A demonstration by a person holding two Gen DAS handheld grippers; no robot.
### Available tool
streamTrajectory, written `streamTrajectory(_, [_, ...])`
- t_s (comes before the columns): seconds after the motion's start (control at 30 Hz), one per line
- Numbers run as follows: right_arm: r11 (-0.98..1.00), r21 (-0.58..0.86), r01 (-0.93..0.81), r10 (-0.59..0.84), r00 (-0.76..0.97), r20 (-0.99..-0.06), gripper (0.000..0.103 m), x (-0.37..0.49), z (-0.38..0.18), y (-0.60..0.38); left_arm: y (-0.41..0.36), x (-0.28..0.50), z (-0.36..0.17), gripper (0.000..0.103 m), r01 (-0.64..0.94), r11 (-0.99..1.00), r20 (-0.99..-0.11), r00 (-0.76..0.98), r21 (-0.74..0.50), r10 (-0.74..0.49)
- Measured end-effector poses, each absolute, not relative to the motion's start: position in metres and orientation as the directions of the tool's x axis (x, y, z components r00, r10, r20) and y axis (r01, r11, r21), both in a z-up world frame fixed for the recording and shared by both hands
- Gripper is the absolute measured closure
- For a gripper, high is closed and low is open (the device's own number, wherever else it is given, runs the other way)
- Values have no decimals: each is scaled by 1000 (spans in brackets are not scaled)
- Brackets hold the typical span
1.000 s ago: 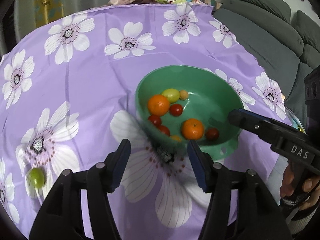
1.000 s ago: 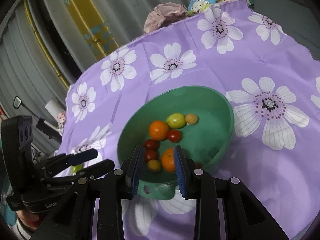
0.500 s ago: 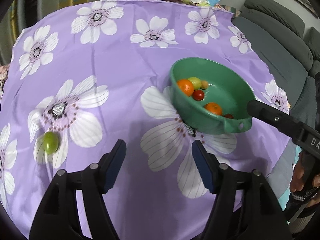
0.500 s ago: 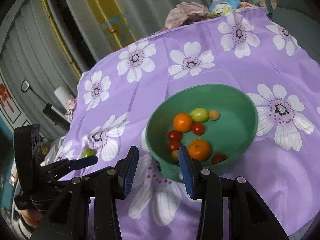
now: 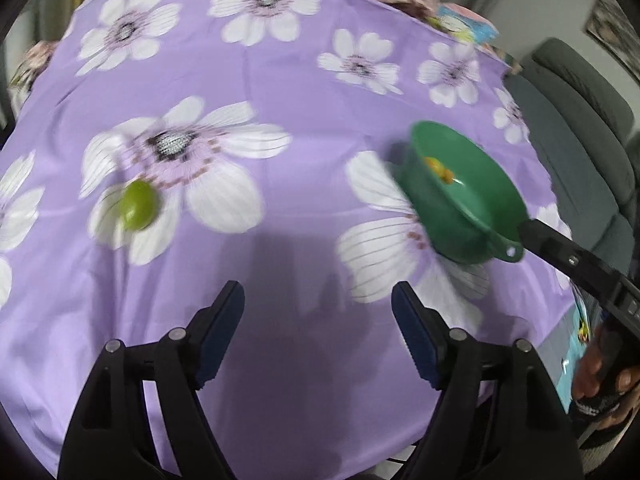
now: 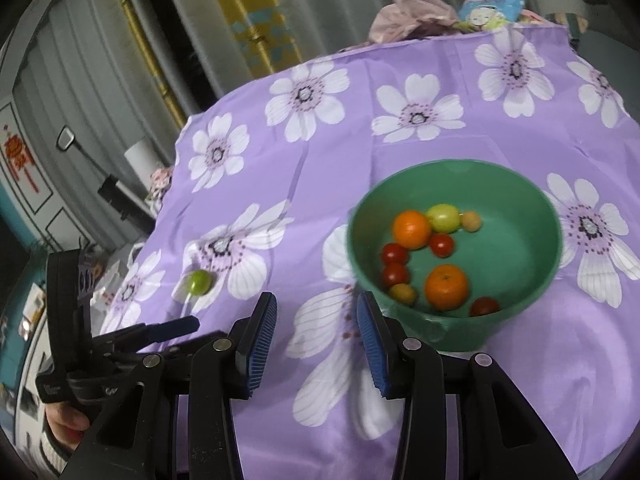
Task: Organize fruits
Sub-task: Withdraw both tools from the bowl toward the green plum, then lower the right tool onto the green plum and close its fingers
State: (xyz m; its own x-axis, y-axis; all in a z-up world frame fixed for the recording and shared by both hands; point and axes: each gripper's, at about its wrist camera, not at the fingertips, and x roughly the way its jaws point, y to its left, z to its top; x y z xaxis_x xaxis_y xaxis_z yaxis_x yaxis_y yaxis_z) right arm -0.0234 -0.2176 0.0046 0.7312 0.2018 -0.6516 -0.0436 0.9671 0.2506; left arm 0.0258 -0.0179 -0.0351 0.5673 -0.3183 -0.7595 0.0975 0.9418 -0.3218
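Left gripper (image 5: pixel 318 310) jaws just opening wide, empty; right gripper (image 6: pixel 316 322) parted, empty. Green fruit (image 5: pixel 138 205): smooth, round, near tablecloth (image 5: pixel 280 92) left edge. Bowl (image 6: pixel 520 208) contents clear only in right view.

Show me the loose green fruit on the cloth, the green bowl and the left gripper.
Green fruit (image 5: pixel 138 205): left wrist view, middle of the fruit.
Bowl (image 6: pixel 520 200): right wrist view, bare inner wall.
Left gripper (image 5: pixel 318 330): left wrist view, midway between its fingertips.

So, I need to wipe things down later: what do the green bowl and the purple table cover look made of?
Green bowl: probably plastic, a smooth matte one-piece moulding with a tab bearing a hole.
Purple table cover: thin woven fabric, likely synthetic; it shows creases and a slight sheen.
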Motion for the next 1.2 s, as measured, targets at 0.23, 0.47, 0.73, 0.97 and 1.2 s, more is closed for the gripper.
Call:
streamTrajectory(0.23, [969,227,-97,228,698,-679,60,-18,-3,-190,37,1,-35,26,40,904,-669,659,-426,-345])
streamTrajectory(0.47, [967,221,-123,246,658,-712,60,-8,-15,-169,75,-14,-45,27,32,837,-638,631,-546,-440])
streamTrajectory(0.73, [960,220,-171,278,611,-741,60,4,-28,-144,77,-16,-37,32,63,888,-657,648,-456,-384])
streamTrajectory(0.97, [951,229,-209,309,565,-765,60,16,-41,-127,84,-4,-41,36,74,933,-690,653,-352,-312])
streamTrajectory(1.2, [901,364,-236,433,515,-740,60,41,-44,-119,88,21,-45,45,90,967,-735,635,-237,-239])
